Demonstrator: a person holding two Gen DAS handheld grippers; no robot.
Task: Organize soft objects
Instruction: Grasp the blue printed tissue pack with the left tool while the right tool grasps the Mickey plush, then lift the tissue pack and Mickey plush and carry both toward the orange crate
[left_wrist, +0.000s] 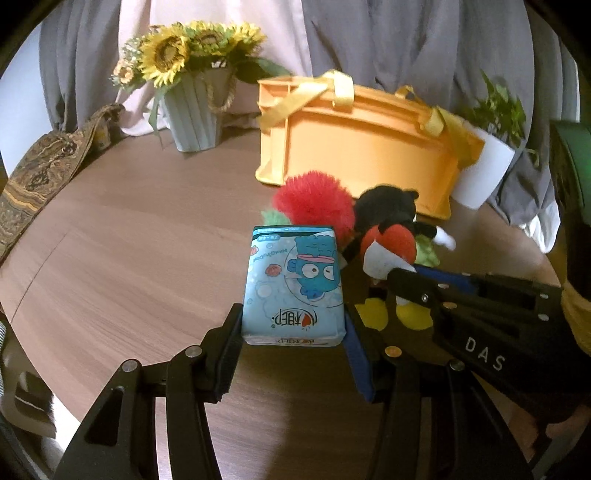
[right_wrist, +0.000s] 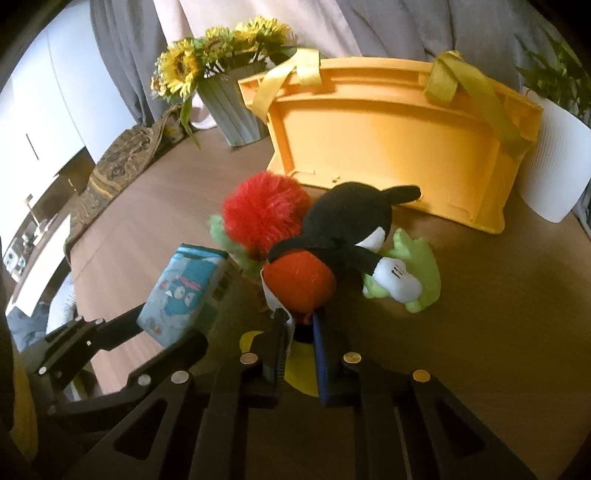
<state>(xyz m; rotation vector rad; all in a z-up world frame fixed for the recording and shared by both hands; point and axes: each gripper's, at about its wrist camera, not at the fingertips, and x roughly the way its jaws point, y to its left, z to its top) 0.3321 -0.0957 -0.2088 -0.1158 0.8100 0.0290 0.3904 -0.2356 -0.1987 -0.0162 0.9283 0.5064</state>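
A light blue tissue pack (left_wrist: 293, 284) with a cartoon fish print stands between the fingers of my left gripper (left_wrist: 291, 332), whose pads press its two sides just above the wooden table (left_wrist: 129, 258). My right gripper (right_wrist: 300, 328) is shut on the lower part of a black, red and white plush toy (right_wrist: 332, 236) with yellow feet. The toy lies across a red fluffy ball (right_wrist: 266, 210) and a green plush (right_wrist: 417, 273). Behind them stands an orange storage bag (right_wrist: 388, 140) with yellow handles. In the left wrist view the same plush toy (left_wrist: 388, 218) lies right of the pack.
A grey pot of sunflowers (left_wrist: 192, 118) stands at the back left of the table. A white pot (left_wrist: 484, 166) with a green plant sits right of the orange bag (left_wrist: 369, 147). A patterned cloth (left_wrist: 44, 166) drapes over the left edge. Grey curtains hang behind.
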